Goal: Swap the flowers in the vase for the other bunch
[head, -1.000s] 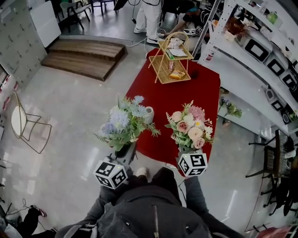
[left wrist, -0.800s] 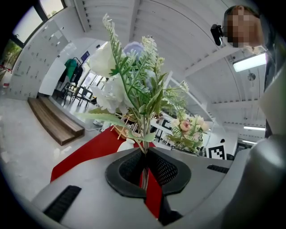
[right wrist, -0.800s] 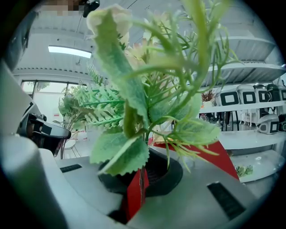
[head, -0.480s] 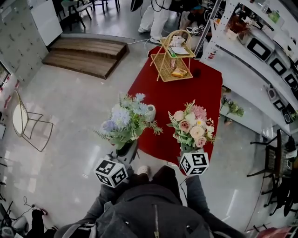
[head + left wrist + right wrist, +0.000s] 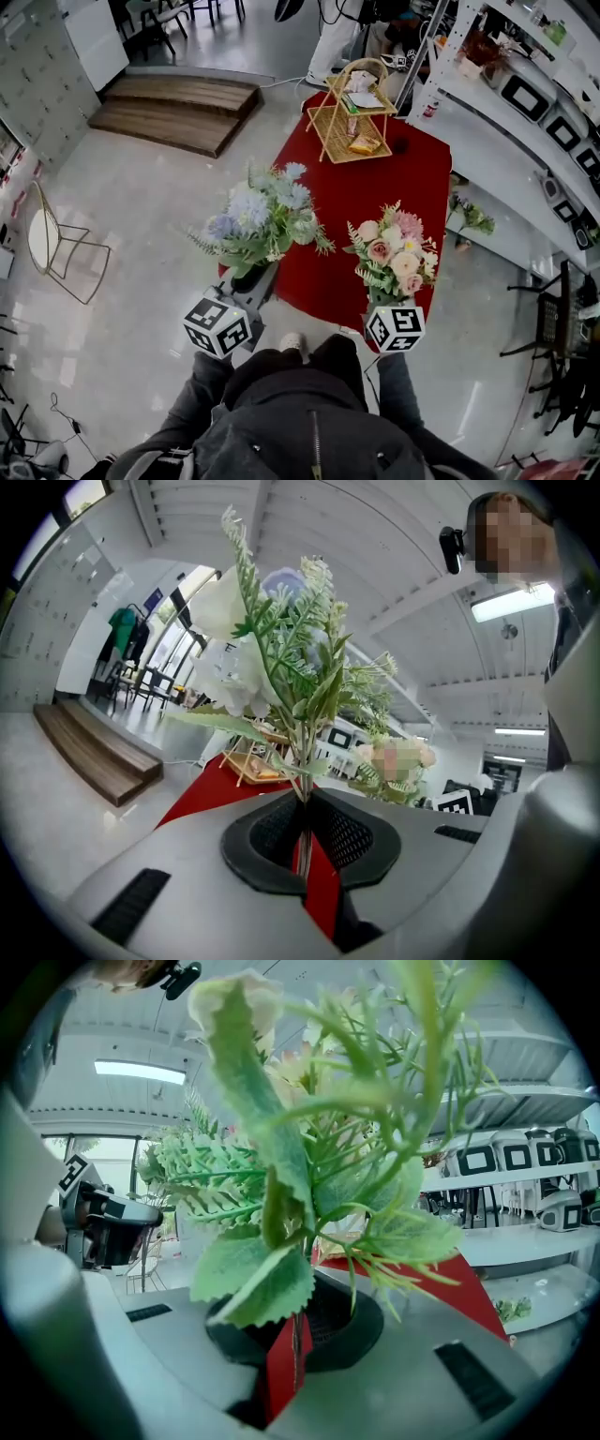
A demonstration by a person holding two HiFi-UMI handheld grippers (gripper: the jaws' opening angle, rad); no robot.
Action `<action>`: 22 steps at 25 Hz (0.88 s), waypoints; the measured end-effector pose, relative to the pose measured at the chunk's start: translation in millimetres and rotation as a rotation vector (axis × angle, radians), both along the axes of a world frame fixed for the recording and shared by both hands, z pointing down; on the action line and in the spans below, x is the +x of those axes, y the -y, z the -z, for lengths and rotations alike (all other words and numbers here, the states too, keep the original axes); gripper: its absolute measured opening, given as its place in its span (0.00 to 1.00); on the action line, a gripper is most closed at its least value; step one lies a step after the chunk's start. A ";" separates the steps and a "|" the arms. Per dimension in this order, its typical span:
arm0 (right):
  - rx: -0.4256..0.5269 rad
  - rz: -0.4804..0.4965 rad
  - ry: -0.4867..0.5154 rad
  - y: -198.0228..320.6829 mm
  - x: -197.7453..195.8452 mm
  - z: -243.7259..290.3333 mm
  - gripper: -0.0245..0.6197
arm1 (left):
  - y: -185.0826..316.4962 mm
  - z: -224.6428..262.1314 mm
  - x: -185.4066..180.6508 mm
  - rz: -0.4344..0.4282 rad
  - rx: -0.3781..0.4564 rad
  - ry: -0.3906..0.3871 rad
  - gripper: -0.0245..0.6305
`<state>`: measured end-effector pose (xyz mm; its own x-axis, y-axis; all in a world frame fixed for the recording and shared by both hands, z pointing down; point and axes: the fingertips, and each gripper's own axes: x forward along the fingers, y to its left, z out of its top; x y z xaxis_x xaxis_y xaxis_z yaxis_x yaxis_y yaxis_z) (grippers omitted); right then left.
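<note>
Underneath: a pale glossy floor (image 5: 141, 216) lies below everything.
Table: a long table with a red cloth (image 5: 375, 202) stands in front of the person, running away from the person.
Shelving: a white shelf unit (image 5: 497, 141) runs along the right side, just beside the table.
Platform: a low brown wooden step (image 5: 173, 112) lies on the floor at far left, well apart from the table.
Basket stand: a yellow two-tier wicker basket stand (image 5: 352, 127) is on the far end of the red cloth.
Blue bunch: a bunch of pale blue and white flowers with green leaves (image 5: 262, 220) is held upright in the air over the near left edge of the table.
Pink bunch: a bunch of pink and cream flowers with fern leaves (image 5: 396, 258) is held upright over the near right corner, apart from the blue bunch.
Left gripper: the left gripper (image 5: 305, 832) has its jaws almost together, pinching the thin green stems of the blue bunch.
Right gripper: the right gripper (image 5: 295, 1335) has its jaws narrow too, clamped on the stems of the pink bunch.
</note>
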<state>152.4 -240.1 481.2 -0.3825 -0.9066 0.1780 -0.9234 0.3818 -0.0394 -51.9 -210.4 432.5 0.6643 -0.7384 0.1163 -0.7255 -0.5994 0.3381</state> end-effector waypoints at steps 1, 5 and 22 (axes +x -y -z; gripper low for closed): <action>0.000 -0.001 0.002 0.5 0.4 0.4 0.08 | 6.7 4.1 0.6 -0.009 0.007 -0.003 0.08; -0.001 -0.012 0.009 6.6 1.7 4.0 0.08 | 40.8 23.3 5.1 -0.033 0.035 -0.020 0.08; 0.004 -0.015 -0.018 -11.0 8.5 2.5 0.08 | 110.6 89.7 35.3 -0.070 0.237 -0.010 0.08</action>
